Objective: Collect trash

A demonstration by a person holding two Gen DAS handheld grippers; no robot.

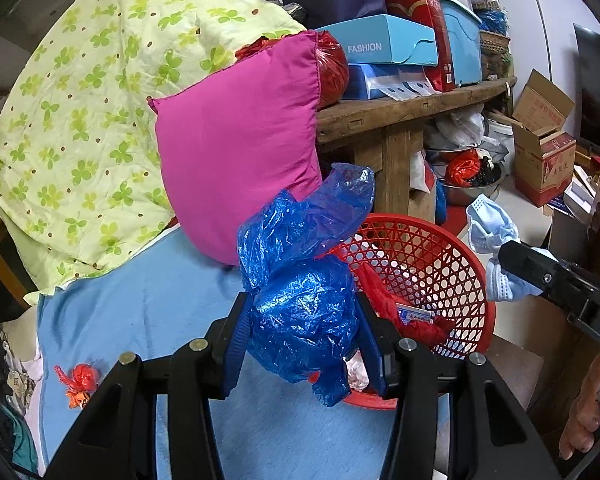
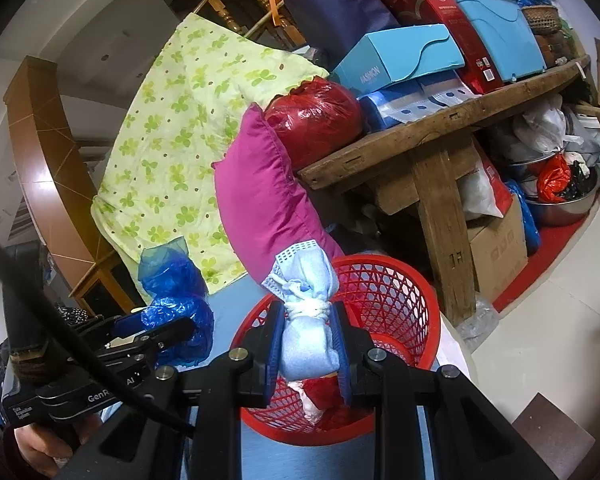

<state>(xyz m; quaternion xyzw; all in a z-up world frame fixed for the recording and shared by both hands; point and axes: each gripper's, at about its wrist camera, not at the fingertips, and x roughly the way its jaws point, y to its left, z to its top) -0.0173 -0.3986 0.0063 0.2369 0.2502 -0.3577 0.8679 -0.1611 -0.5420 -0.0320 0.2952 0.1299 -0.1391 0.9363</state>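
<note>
Blue sheet (image 1: 140, 320) carries the red mesh basket (image 1: 440, 264), a pink cushion (image 1: 236, 152), a clover-print quilt (image 1: 80, 120) and a small red wrapper (image 1: 78, 380).

"fashion" on light blue box (image 1: 384, 46), "genr… ai" on left tongs (image 2: 168, 330) body

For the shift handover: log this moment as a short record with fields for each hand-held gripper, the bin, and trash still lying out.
left hand-held gripper: shut on crumpled blue plastic bag, next to the bin
right hand-held gripper: shut on rolled light-blue face mask, above the bin
bin: red mesh basket, standing on the blue sheet, some trash already inside
still out: small red wrapper on the blue sheet
</note>
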